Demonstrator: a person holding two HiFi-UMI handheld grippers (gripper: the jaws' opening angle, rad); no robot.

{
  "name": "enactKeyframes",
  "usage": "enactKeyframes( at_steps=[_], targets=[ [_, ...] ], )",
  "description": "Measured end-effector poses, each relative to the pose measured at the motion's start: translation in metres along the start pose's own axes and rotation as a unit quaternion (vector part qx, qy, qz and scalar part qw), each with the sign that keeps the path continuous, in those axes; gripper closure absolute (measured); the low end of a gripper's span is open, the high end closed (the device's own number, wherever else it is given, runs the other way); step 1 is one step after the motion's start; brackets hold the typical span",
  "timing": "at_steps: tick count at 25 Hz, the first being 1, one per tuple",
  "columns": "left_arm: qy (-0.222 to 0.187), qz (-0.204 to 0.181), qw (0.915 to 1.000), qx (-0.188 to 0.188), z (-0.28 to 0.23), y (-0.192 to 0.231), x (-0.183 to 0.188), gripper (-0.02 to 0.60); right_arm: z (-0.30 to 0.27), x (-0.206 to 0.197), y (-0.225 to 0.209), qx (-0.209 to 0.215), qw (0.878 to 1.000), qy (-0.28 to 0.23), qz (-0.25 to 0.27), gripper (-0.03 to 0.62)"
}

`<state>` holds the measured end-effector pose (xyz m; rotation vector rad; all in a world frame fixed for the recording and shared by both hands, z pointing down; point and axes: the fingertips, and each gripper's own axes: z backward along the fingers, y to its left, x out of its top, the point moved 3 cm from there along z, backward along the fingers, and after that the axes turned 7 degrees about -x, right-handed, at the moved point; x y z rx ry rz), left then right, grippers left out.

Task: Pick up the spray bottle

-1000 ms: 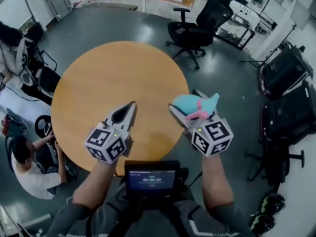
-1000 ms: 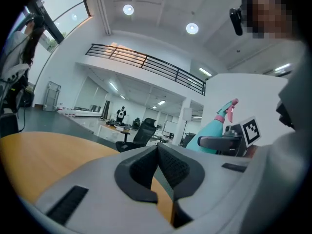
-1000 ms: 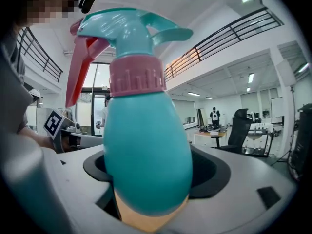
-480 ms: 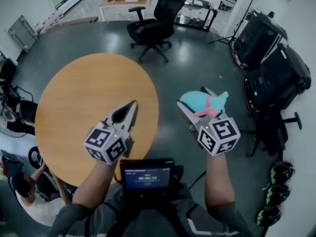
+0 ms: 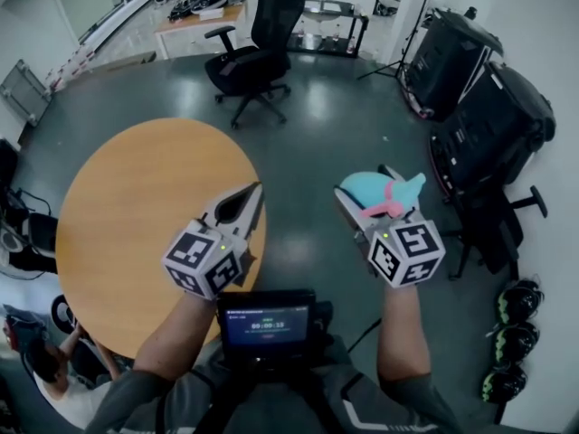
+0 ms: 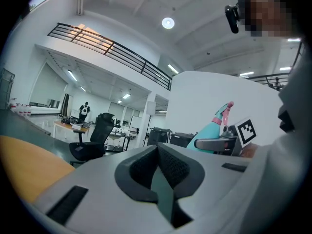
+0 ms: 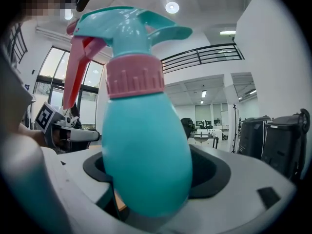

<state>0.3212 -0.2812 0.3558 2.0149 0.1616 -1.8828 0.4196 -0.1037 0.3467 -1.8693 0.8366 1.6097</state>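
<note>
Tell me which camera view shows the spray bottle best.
The right gripper view: the spray bottle fills the frame, its teal body in the right gripper, pink trigger clear. The head view shows it small from above; the left gripper view, only its upper part.

Looks steeply down from the head onto round table (image 5: 136,215) and grey floor (image 5: 317,125), with left gripper (image 5: 257,190) and right gripper (image 5: 365,181) low in frame. Rides each gripper, facing level along its jaws, very close. Shares office chair (image 6: 92,138) with left gripper view, black cases (image 7: 273,135) with right gripper view; there, sits right up against spray bottle (image 7: 146,145)
</note>
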Motion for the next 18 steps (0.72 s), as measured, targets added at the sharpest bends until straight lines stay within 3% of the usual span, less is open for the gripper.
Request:
enactKeyframes(
  at_steps=[8,18],
  targets=[
    [0.007,0.002,0.9998,-0.020,-0.023,-0.017,-0.004,0.586,0.015,-0.001,-0.020,-0.013,1.000,-0.003,-0.003,0.166],
    [0.013,0.004,0.9997,-0.019,-0.040,-0.026,-0.008,0.586,0.020,-0.007,-0.035,-0.014,1.000,0.000,-0.003,0.166]
  ],
)
